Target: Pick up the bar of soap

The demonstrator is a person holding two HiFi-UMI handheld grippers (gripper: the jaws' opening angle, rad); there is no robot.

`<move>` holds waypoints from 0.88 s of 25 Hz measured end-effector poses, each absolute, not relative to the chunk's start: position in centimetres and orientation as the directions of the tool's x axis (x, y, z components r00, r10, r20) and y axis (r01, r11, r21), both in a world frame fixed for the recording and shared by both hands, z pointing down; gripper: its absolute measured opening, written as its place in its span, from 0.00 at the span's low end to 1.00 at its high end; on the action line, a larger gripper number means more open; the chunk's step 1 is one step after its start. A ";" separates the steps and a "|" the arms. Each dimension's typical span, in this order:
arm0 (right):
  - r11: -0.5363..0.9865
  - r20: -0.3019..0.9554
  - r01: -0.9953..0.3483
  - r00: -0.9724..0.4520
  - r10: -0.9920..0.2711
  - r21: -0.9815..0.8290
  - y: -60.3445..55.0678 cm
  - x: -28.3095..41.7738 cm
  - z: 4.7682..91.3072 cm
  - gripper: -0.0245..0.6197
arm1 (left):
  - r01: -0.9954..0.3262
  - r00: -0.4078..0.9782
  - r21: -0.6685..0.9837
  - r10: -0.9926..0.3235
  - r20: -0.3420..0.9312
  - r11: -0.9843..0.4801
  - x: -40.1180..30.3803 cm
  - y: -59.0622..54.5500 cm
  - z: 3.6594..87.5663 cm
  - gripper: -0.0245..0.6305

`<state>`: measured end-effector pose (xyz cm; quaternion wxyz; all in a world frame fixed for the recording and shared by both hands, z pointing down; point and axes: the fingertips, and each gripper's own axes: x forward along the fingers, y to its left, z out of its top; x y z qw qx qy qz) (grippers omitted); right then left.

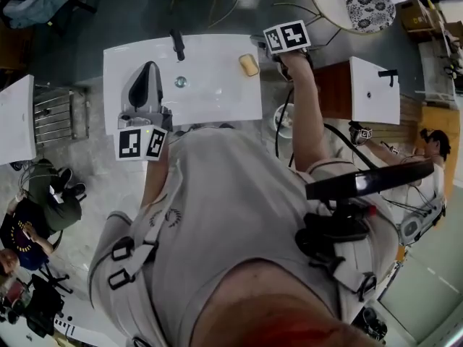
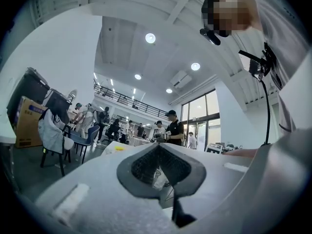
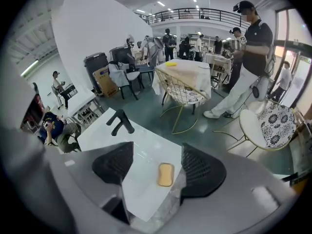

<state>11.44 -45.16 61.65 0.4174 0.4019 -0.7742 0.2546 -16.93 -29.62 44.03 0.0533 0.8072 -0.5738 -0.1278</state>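
The soap [image 3: 165,174], a small rounded yellow-orange bar, lies untouched on the glossy white sink [image 1: 217,96] near its right corner, so nothing is lifted yet. The right gripper [image 3: 156,172] hovers above it, ribbed black pads spread wide, seemingly framing it. The left gripper [image 2: 160,167], pads pressed together on nothing, sits at the sink's left, near the matte black tap [image 1: 177,44].

In the head view, the black-and-white marker cube [image 1: 287,37] hides the jaws of the right gripper [image 3: 154,168]. The person's grey-shirted body [image 1: 239,208] covers the near edge of the white rectangular sink top [image 1: 217,92]. The left picture edge cuts off a second white sink top [image 1: 14,121].
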 end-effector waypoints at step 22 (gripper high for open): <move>0.561 0.988 -0.824 -0.144 -0.062 -0.085 -42.8 14.2 83.7 0.35 | -0.933 0.278 0.208 -0.956 -0.098 -0.293 -17.9 -28.1 44.1 0.04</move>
